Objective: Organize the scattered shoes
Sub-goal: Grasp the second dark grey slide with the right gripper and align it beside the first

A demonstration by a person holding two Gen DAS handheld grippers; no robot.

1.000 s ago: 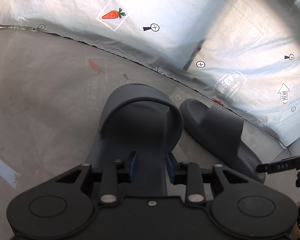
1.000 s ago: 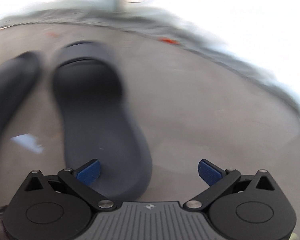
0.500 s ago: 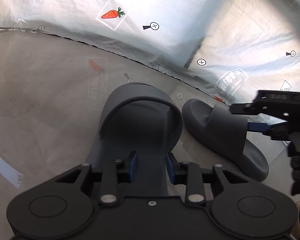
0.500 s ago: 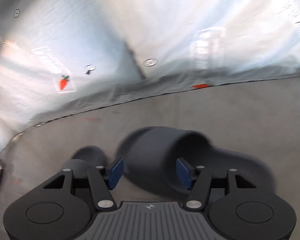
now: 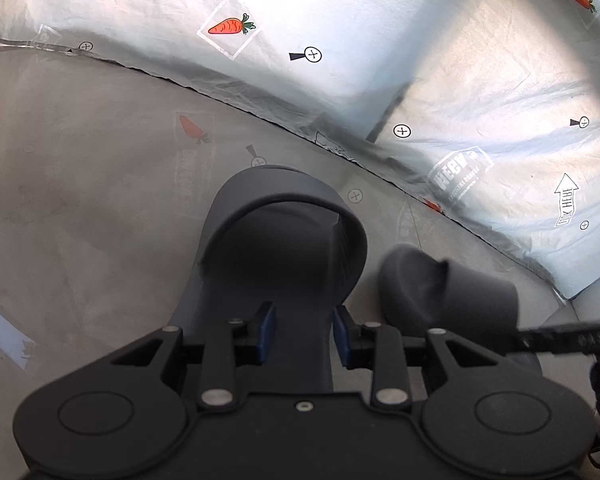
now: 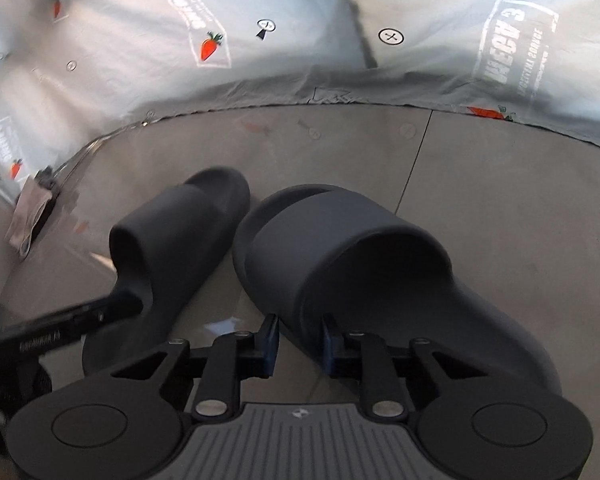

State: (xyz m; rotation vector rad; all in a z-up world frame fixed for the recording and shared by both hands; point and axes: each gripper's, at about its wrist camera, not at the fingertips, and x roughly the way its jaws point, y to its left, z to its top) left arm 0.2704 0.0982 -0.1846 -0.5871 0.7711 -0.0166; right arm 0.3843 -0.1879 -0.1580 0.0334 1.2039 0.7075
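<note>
the left gripper [image 5: 302, 334] is seen at the bottom of the left wrist view with its blue pads [image 5: 266, 332] pressed against both sides of the heel end of a dark grey slide, the left slide [image 5: 284, 248]. this slide is therefore grasped at its narrow rear part, and its strap arches over the footbed just beyond the pads, toe pointing away from the camera.

the right gripper [image 6: 299, 342] is seen at the bottom of the right wrist view. its jaws have just been closing, and the side wall of a second dark grey slide, the right slide [image 6: 352, 248], is now clamped between the blue fingertips [image 6: 269, 340]. the grip sits on the edge of the sole behind the strap.

the two slides are placed side by side on the grey floor [image 6: 500, 184], close together, toes pointing roughly the same way toward the sheeting. whether they touch cannot be told.

in each view the other gripper's black finger is seen reaching to its own slide.

beyond the slides, the floor is bordered by crinkled silvery sheeting [image 5: 340, 8] printed with a carrot mark [image 5: 230, 26] and small circled crosses. a crumpled cloth [image 6: 30, 216] lies at the sheeting's edge, far left in the right wrist view.
</note>
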